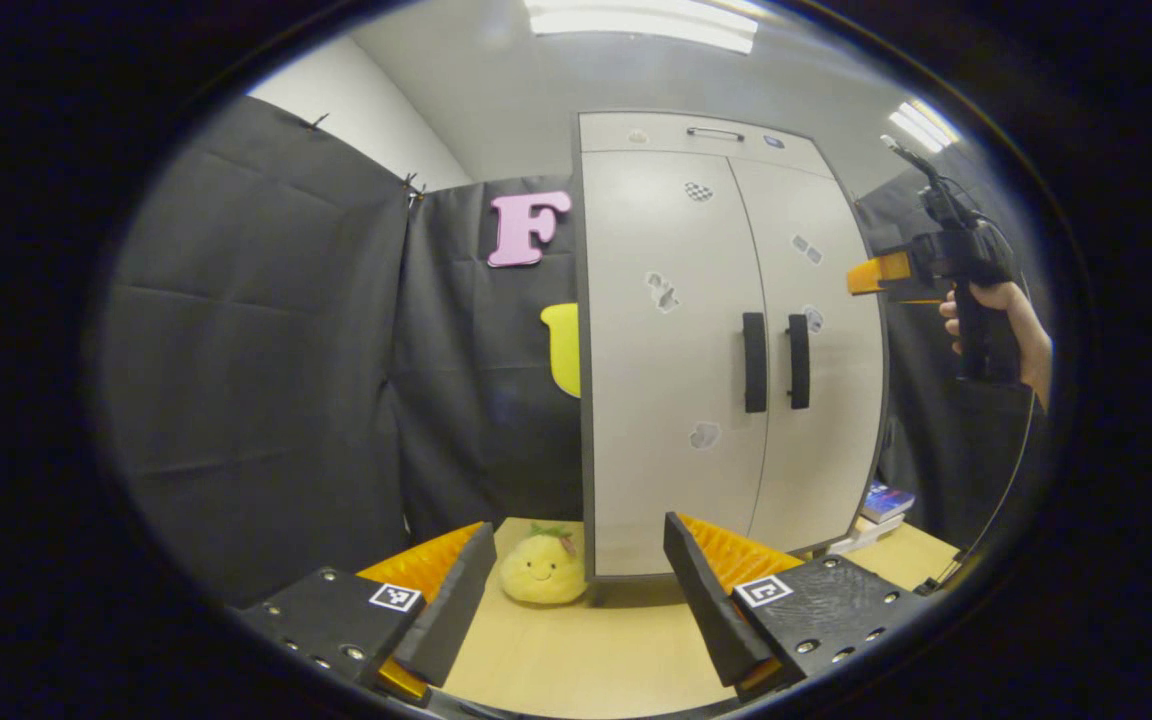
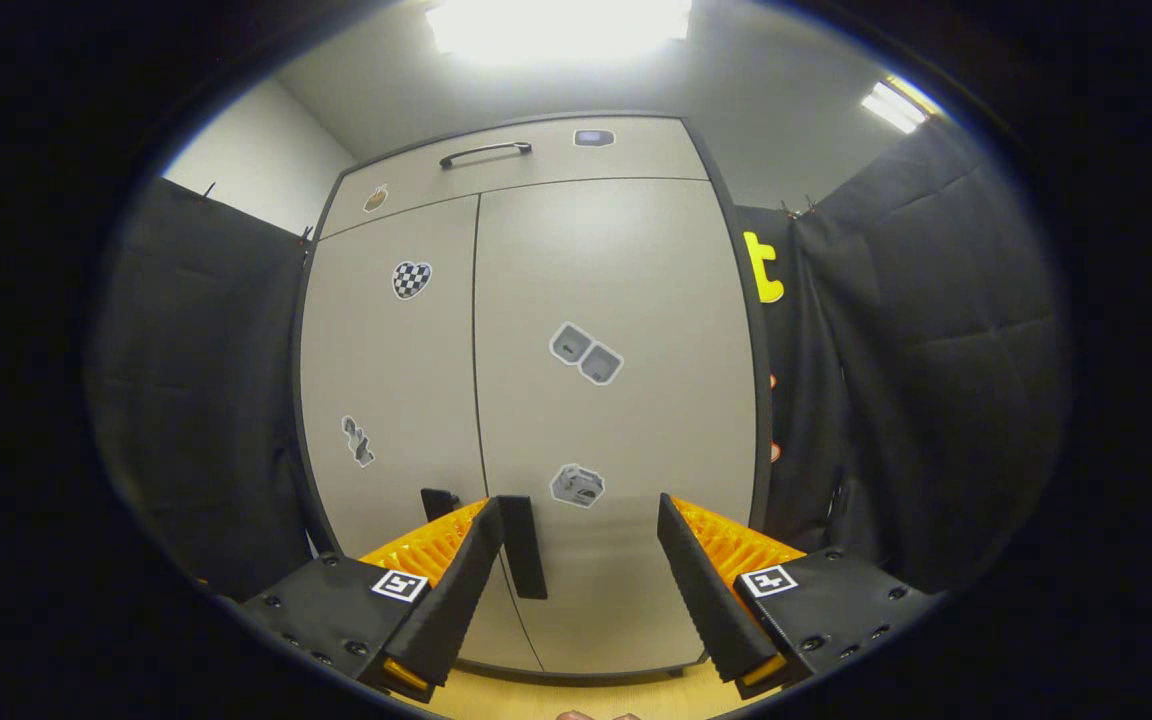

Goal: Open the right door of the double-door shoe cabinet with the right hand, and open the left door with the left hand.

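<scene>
Gaping hand-held gripper (image 2: 581,580), nothing held

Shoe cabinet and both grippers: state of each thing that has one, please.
Right door: closed, handle not gripped.
Left door: closed, handle untouched.
Top drawer: closed.
Right gripper: open, near the right door's handle, not on it.
Left gripper: open, back from the cabinet, above the table.
Plush toy: upright on the table beside the cabinet.
</scene>
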The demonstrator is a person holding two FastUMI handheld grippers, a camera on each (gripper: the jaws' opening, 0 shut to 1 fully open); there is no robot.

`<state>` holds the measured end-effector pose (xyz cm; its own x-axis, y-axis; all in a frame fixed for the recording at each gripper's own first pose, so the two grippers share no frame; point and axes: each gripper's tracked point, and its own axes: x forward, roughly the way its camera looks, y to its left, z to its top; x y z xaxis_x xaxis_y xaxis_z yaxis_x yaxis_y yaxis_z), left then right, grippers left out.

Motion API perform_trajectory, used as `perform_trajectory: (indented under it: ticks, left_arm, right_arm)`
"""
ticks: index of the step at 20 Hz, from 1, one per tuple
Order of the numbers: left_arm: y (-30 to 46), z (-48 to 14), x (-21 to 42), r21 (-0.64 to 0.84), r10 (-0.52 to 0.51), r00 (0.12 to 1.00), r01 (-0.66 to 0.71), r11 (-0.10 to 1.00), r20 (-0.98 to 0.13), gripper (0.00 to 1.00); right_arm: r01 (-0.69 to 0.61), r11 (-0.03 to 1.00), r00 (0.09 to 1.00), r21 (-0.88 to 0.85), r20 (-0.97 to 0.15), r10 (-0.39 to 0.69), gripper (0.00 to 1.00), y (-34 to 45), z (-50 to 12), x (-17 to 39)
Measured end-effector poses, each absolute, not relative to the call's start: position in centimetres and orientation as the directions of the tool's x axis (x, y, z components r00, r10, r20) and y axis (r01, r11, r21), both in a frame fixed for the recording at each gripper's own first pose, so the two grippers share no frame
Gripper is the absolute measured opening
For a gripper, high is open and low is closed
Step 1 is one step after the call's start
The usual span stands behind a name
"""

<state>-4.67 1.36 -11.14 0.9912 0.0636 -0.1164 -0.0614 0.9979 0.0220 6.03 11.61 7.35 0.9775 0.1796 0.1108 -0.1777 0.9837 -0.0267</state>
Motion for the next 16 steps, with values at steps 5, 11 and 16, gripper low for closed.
perform_trajectory:
  ticks: [5,11,16]
  left_arm:
    - [4.6,-13.0,-6.4,-0.033,0.136,0.98,-0.142,0.989,-0.147,0.98]
    - [7.2,-14.1,-7.2,-0.053,0.191,0.966,-0.203,0.978,-0.171,0.97]
    - [6.7,-14.0,-6.8,-0.033,0.181,0.969,-0.189,0.981,-0.167,0.98]
  right_arm:
    - [-0.189,0.982,0.978,-0.019,0.082,0.19,0.98,13.9,6.2,9.6]
    - [-0.197,0.98,0.98,-0.012,0.02,0.197,0.98,16.0,3.6,13.2]
    - [-0.173,0.984,0.985,-0.043,-0.025,0.172,0.92,16.8,1.6,15.4]
